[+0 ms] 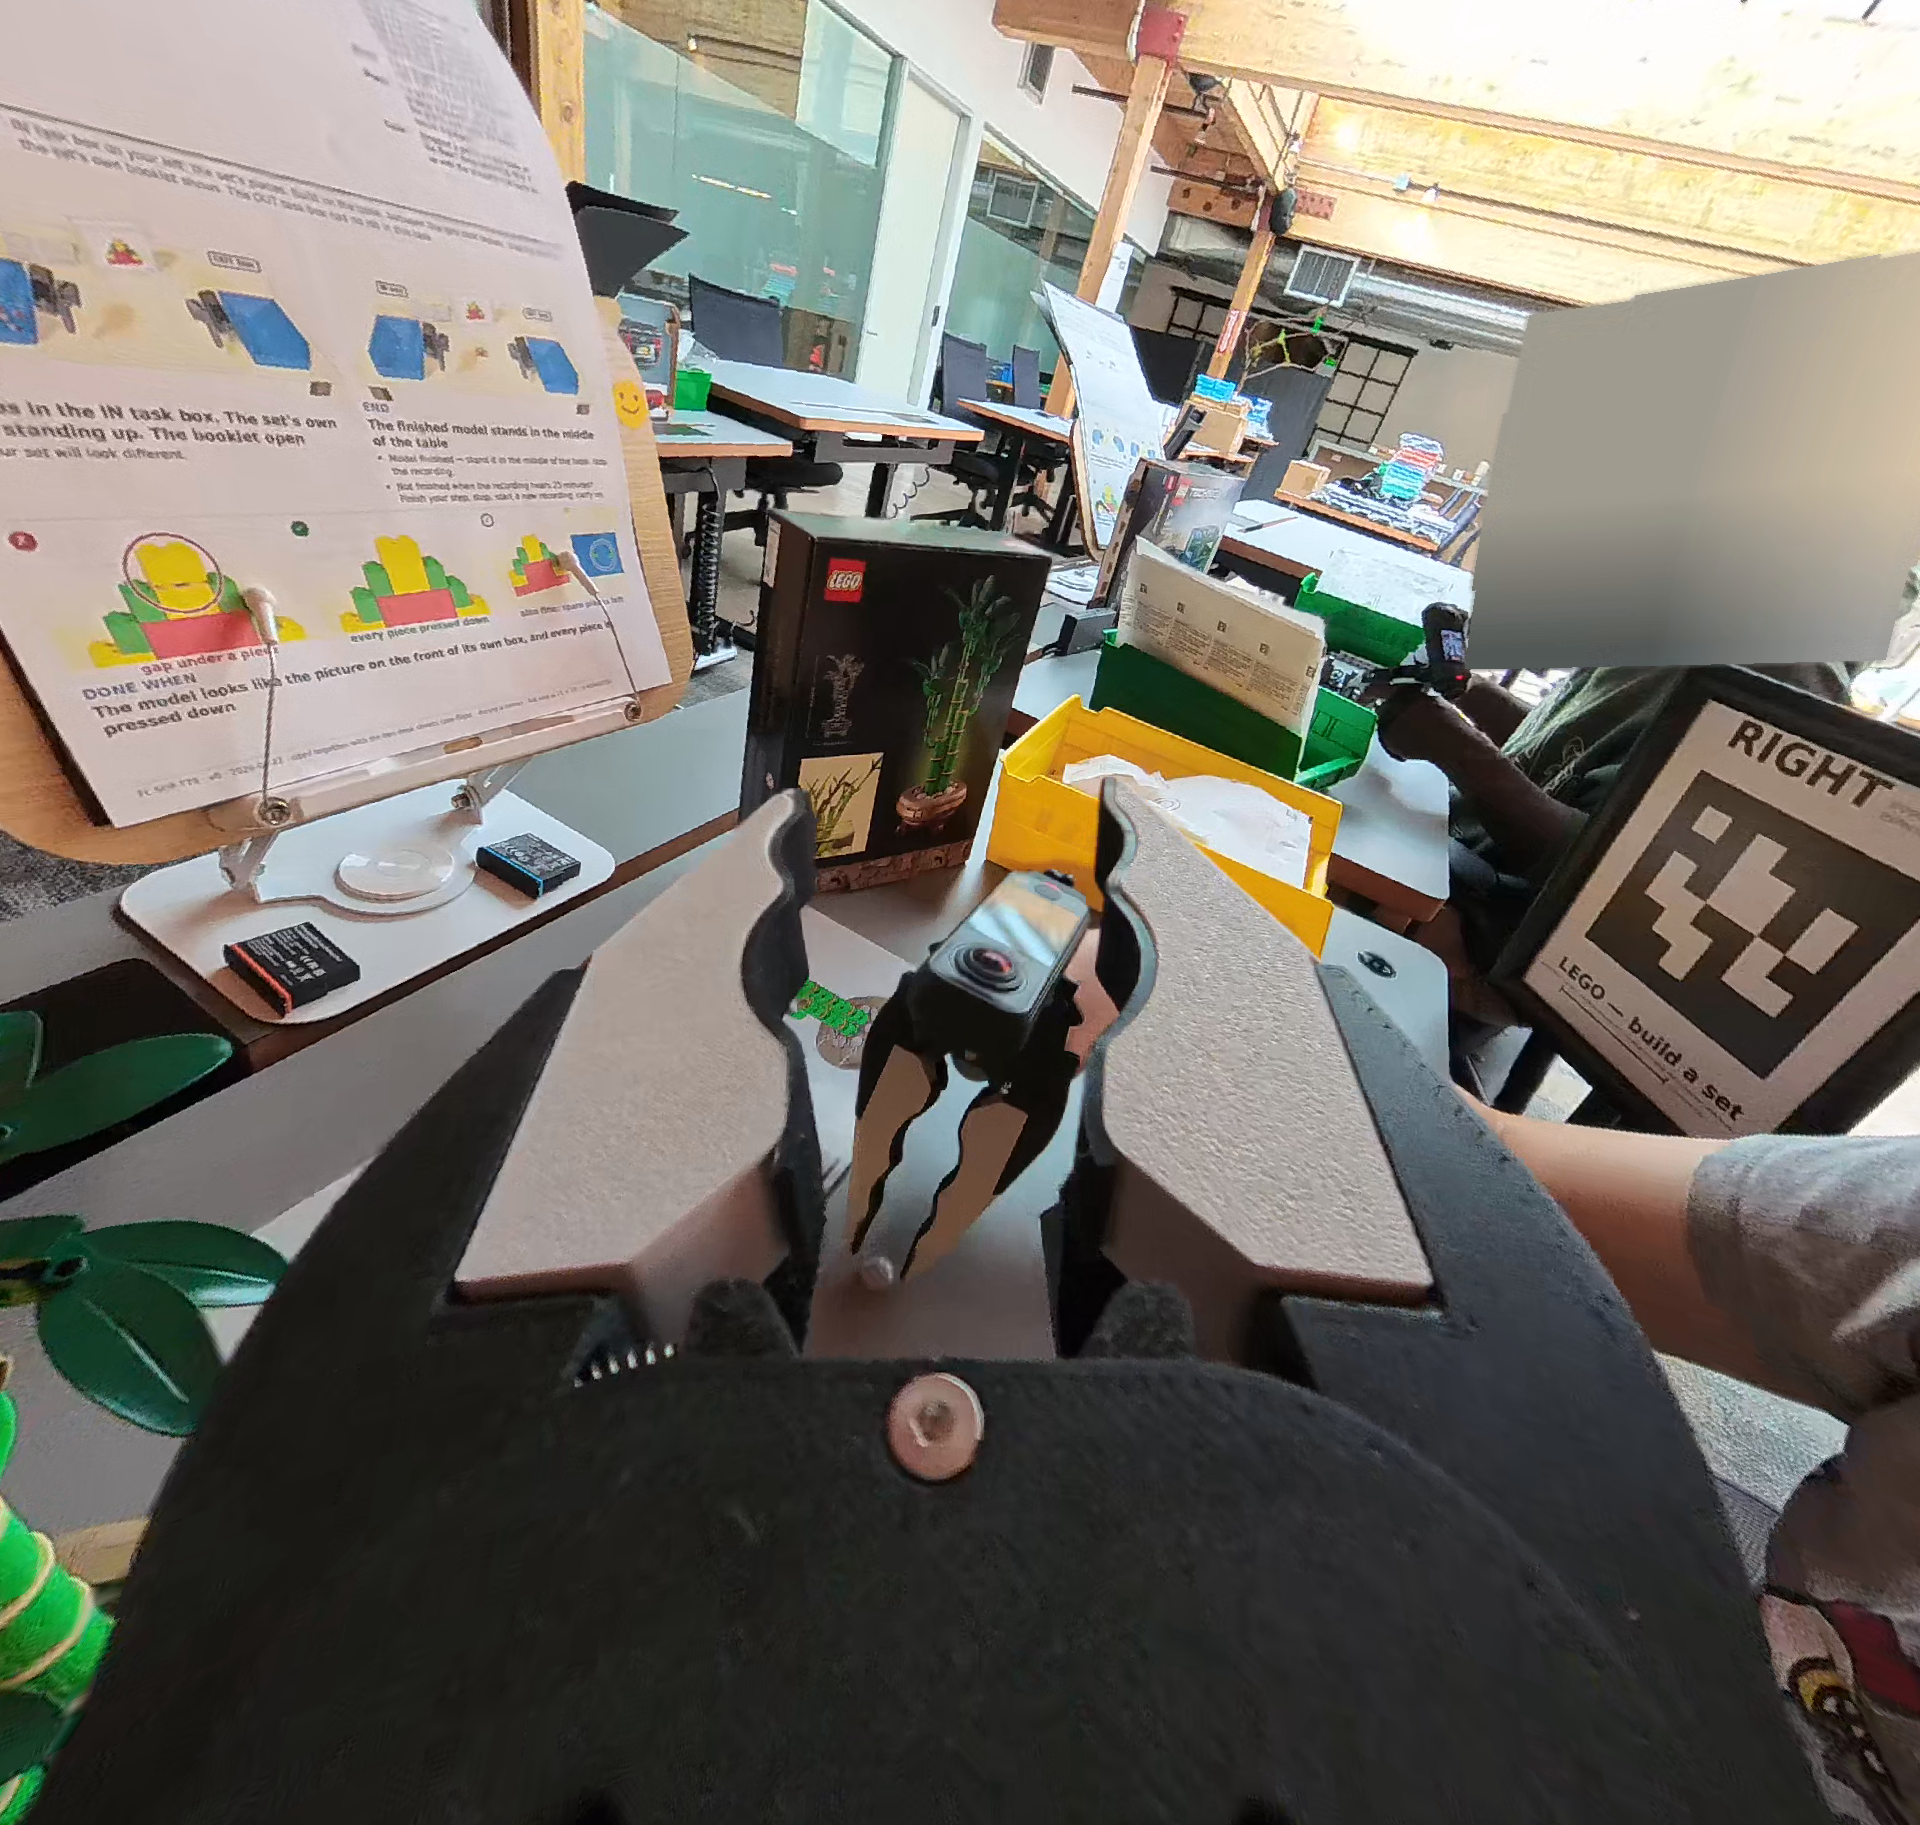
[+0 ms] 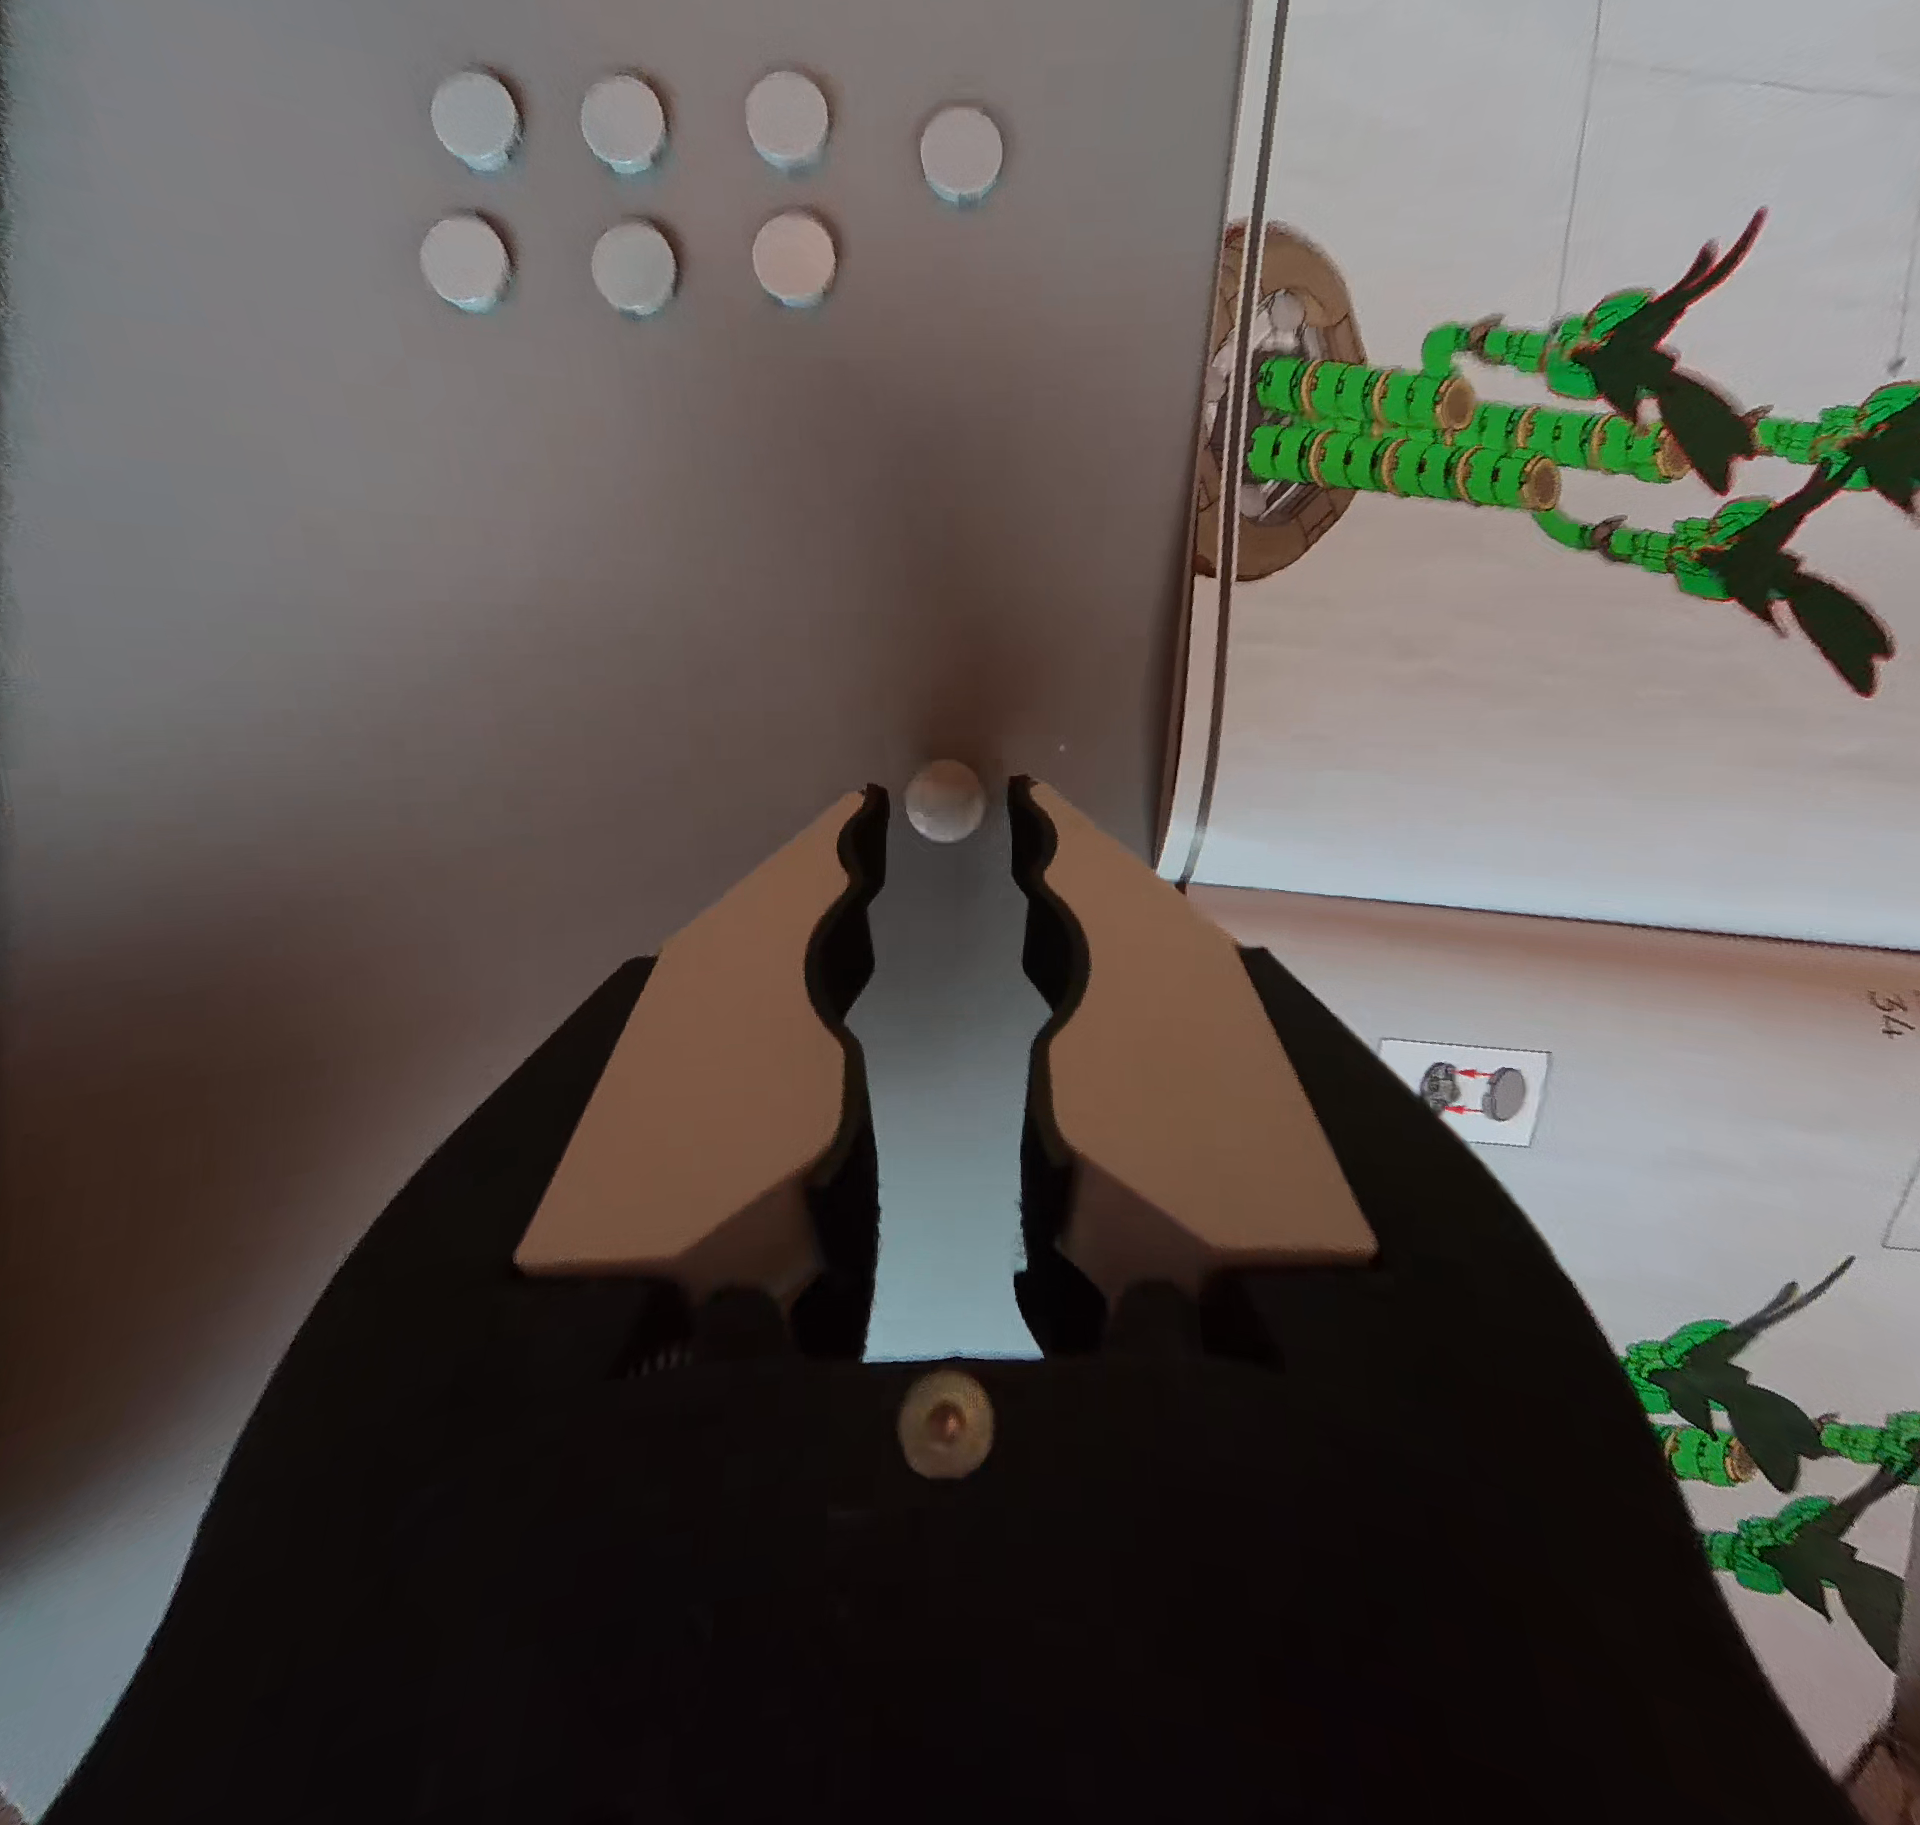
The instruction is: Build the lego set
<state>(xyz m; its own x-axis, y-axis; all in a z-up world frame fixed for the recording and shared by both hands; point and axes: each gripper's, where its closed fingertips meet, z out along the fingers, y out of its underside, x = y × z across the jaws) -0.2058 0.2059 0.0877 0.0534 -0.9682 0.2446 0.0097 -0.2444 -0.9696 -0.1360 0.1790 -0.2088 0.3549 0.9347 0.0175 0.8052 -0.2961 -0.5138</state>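
My right gripper (image 2: pixel 948 796) is open and points down at the grey table, its tips on either side of a small round grey piece (image 2: pixel 943 801) without touching it. Several more round grey tiles (image 2: pixel 623 191) lie in two rows farther off. The open instruction booklet (image 2: pixel 1558 736) lies to the right. My left gripper (image 1: pixel 951 819) is open and empty, held above the table. Between its fingers I see the right gripper (image 1: pixel 914 1245) over the same grey piece (image 1: pixel 876 1271). The green bamboo model (image 1: pixel 104 1287) shows at the left edge.
The set's black box (image 1: pixel 894 695) stands behind, with a yellow bin (image 1: pixel 1039 799) and a green bin (image 1: pixel 1195 715) beside it. A paper sheet on a stand (image 1: pixel 312 321) with two batteries (image 1: pixel 294 965) on its base is at left. A marker sign (image 1: pixel 1745 902) and a person's arm (image 1: pixel 1610 1204) are at right.
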